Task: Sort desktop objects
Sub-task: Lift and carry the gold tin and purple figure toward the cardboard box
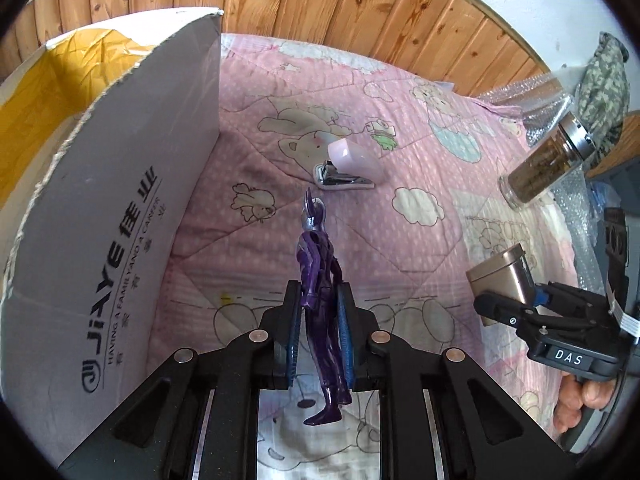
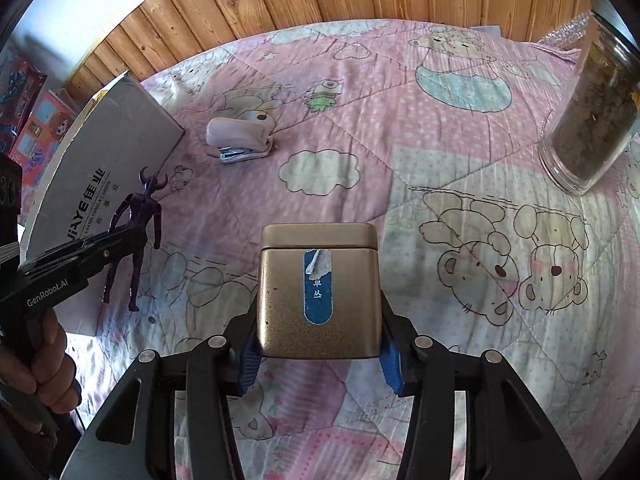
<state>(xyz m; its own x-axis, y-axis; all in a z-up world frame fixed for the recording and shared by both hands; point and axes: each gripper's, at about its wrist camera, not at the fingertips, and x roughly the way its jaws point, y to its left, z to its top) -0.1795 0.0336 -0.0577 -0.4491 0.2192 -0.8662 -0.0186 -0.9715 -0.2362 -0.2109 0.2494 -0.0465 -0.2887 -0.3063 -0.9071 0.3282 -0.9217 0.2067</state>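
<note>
Firmly between fingers (image 1: 294, 320): purple figure (image 1: 320, 280).

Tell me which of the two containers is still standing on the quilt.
The glass jar with the dark dried contents, standing on the pink quilt. The gold tin is held up between the right tool's blue pads.

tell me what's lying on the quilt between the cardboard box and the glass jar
The pink stapler lies between the cardboard box and the glass jar, nearer the box; the remaining quilt is bare. The right wrist view shows it best.
</note>
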